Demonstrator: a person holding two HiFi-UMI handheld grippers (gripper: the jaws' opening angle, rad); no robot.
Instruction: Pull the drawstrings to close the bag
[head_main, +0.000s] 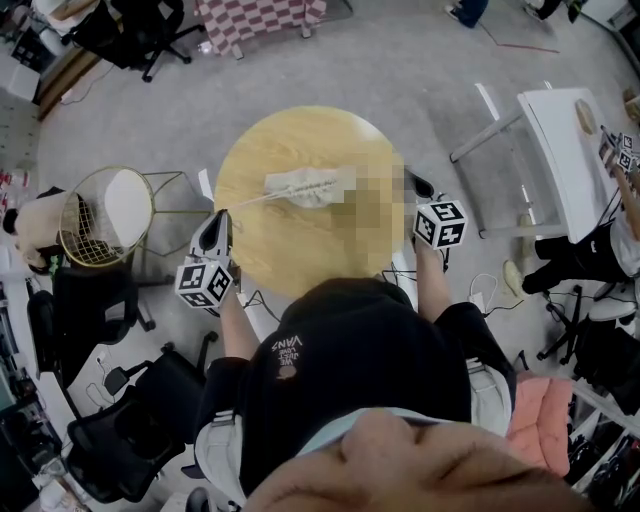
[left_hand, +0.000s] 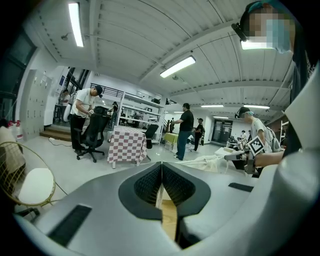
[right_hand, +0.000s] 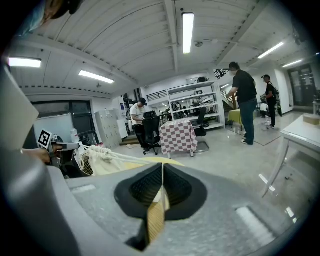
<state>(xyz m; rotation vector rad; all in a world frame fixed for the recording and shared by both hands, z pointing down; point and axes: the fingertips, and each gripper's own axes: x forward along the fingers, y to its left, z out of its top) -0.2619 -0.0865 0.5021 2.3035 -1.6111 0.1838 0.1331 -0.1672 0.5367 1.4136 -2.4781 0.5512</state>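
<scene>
A cream drawstring bag (head_main: 305, 187) lies on a round wooden table (head_main: 300, 255), its mouth gathered. From the bag a taut drawstring (head_main: 245, 202) runs left to my left gripper (head_main: 221, 214) at the table's left edge, and the jaws are shut on it. In the left gripper view the cord (left_hand: 159, 196) shows pinched in the left gripper (left_hand: 161, 165), with the bag (left_hand: 210, 162) off to the right. My right gripper (head_main: 419, 186) is at the table's right edge. The right gripper (right_hand: 162, 167) is shut on a pale cord (right_hand: 161, 199). The bag (right_hand: 102, 161) lies to its left.
A gold wire basket stool (head_main: 100, 215) stands left of the table. Black office chairs (head_main: 130, 430) sit at the lower left. A white table (head_main: 560, 130) is at the right and a checkered table (head_main: 255, 20) at the back. Several people stand in the room.
</scene>
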